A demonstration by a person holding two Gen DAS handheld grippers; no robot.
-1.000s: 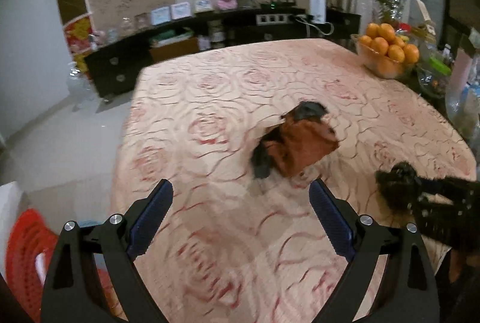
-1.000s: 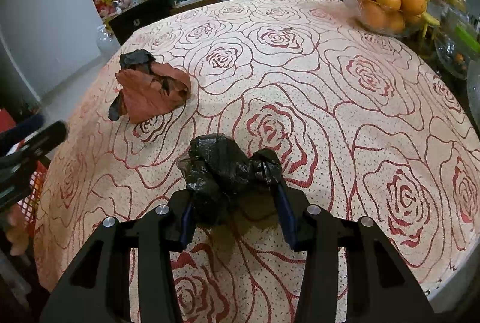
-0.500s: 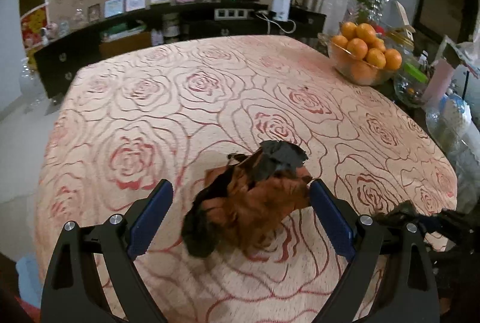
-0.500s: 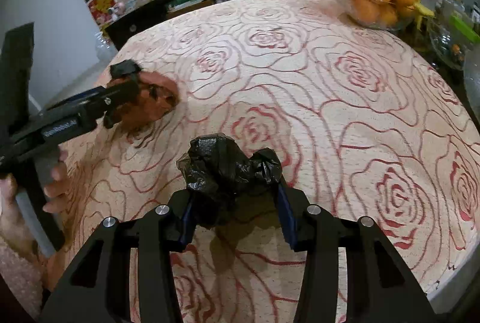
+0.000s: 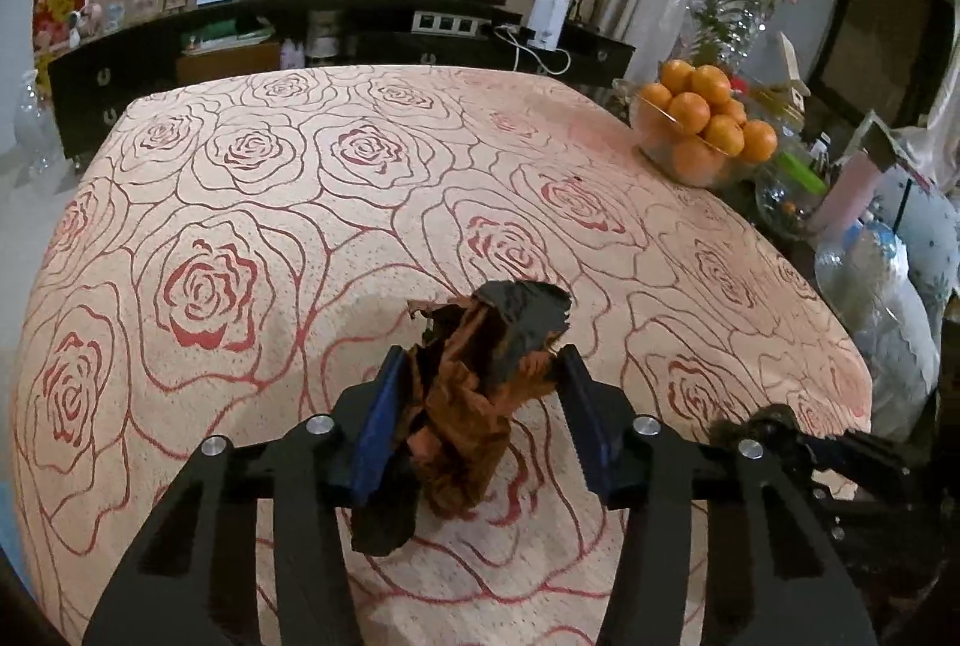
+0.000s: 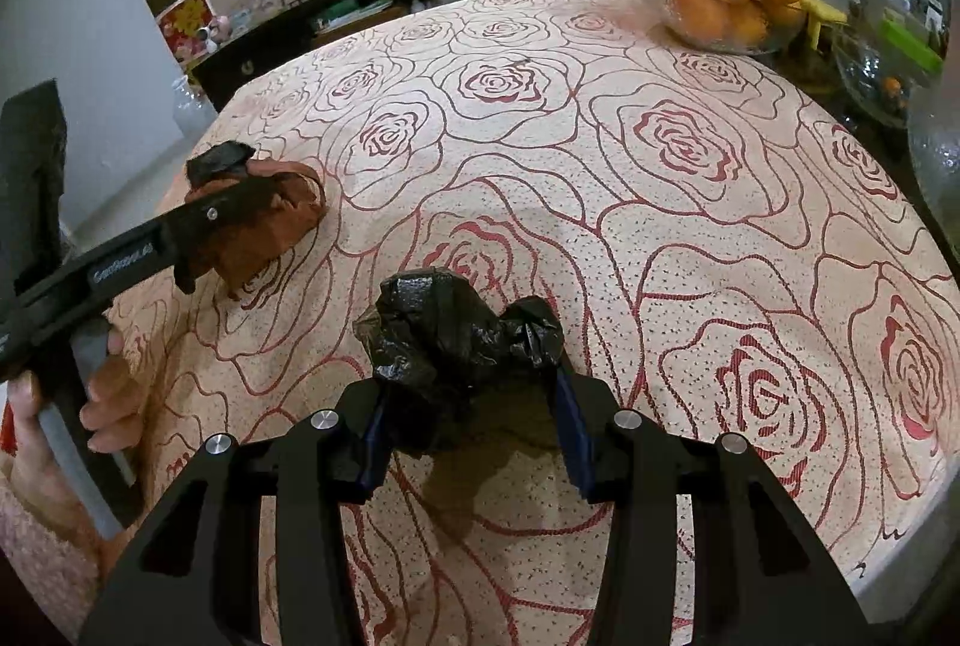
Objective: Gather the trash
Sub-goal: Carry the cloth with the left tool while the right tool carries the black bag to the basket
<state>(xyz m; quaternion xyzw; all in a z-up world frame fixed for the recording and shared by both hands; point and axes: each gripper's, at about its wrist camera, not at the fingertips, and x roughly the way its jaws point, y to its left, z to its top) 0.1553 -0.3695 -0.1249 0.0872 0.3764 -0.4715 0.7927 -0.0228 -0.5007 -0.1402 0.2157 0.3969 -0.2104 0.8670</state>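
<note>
Closing around the crumpled brown wrapper (image 5: 468, 406) on the rose tablecloth (image 5: 240, 226), the left gripper (image 5: 477, 418) should finish squeezing mid-bundle before lifting, lest loose flaps slip. Alongside, the right gripper (image 6: 474, 406) stays clenched on the black plastic bag (image 6: 456, 340), well apart from the orange bowl (image 6: 720, 28).

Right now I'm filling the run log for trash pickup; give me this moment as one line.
left tongs: closing around crumpled brown-and-black wrapper | right tongs: shut on crumpled black plastic bag | both on rose-patterned tablecloth
</note>
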